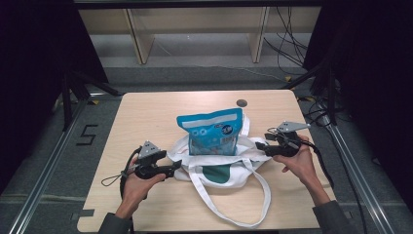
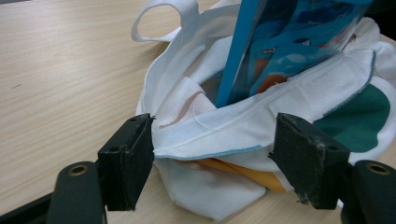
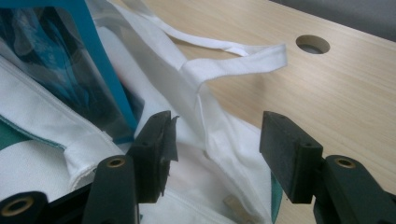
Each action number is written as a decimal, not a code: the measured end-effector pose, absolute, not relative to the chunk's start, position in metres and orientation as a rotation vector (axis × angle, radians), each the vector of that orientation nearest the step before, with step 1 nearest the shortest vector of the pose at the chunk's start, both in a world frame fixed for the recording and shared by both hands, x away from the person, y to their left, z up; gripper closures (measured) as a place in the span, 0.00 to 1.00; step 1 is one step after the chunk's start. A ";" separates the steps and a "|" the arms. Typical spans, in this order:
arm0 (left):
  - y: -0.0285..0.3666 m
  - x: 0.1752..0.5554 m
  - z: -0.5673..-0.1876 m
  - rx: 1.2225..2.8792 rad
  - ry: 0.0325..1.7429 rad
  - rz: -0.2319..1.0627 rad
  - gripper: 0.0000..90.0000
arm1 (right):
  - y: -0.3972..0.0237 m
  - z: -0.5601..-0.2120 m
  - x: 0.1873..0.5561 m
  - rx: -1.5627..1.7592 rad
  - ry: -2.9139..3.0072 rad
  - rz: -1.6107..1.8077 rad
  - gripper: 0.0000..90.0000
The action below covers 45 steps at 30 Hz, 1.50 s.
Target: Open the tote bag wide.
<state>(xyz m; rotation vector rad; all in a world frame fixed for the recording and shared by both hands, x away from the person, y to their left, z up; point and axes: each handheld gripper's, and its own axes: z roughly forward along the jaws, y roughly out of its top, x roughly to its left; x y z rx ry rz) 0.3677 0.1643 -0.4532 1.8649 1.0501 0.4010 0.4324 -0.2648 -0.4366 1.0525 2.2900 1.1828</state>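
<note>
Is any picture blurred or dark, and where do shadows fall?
High view: table evenly lit, surroundings very dark. Left gripper view: white bag sharp, table beyond slightly soft. Right gripper view: strap throws a soft shadow on the wood; blue packet glares faintly.

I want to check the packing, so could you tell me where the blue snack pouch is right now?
In the high view the blue snack pouch stands upright in the white tote bag at the table's middle, between the left gripper and right gripper.

From above we look forward and down on the whole worktop (image 1: 146,112). Our two gripper views sit close and low, facing the white bag (image 1: 219,170) from opposite ends.
</note>
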 end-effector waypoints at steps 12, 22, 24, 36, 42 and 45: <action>0.163 0.348 -0.460 1.845 1.054 0.408 0.25 | -0.267 -0.438 0.429 1.048 2.297 1.159 0.47; 0.165 0.329 -0.472 1.842 1.056 0.404 0.20 | -0.272 -0.436 0.416 1.086 2.287 1.168 0.45; 0.164 0.325 -0.476 1.858 1.056 0.411 0.20 | -0.275 -0.438 0.412 1.092 2.293 1.161 0.45; 0.165 0.308 -0.481 1.875 1.040 0.409 0.19 | -0.286 -0.444 0.383 1.078 2.290 1.169 0.44; 0.168 0.307 -0.484 1.884 1.046 0.413 0.19 | -0.287 -0.450 0.372 1.085 2.289 1.169 0.43; 0.167 0.306 -0.485 1.879 1.055 0.423 0.19 | -0.287 -0.453 0.367 1.108 2.289 1.176 0.42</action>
